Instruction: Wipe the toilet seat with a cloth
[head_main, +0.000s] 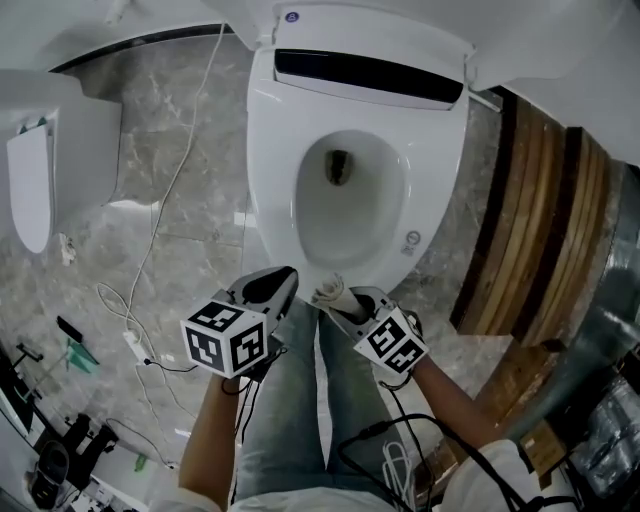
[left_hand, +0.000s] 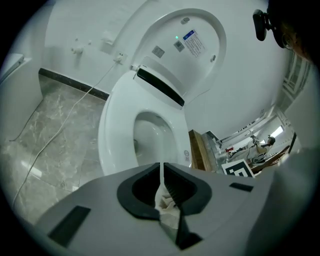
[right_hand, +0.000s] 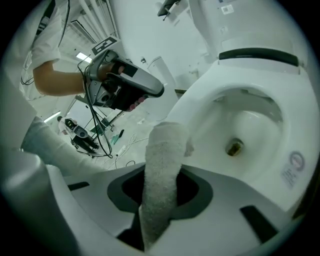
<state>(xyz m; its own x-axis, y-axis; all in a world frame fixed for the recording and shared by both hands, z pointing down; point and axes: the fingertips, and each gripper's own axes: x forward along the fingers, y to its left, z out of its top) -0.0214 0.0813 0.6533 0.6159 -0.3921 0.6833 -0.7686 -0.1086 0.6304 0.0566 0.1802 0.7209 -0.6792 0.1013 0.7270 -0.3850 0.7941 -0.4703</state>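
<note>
cloth (right_hand: 162, 165), rolled, clamped in right gripper (head_main: 338, 298) at seat (head_main: 268, 170) front edge; left gripper (left_hand: 161, 174) jaws nearly together on white scrap (left_hand: 168, 206).

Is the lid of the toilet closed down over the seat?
No, the lid stands raised behind the seat, so the bowl lies open.

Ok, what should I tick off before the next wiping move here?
1. Cloth clamped in right gripper: ok.
2. Toilet seat down, lid up: ok.
3. Cloth end touching the seat's front rim: cannot tell.
4. Left gripper apart from the cloth: ok.
5. Left gripper empty: not ok, its jaws pinch a white scrap.
</note>
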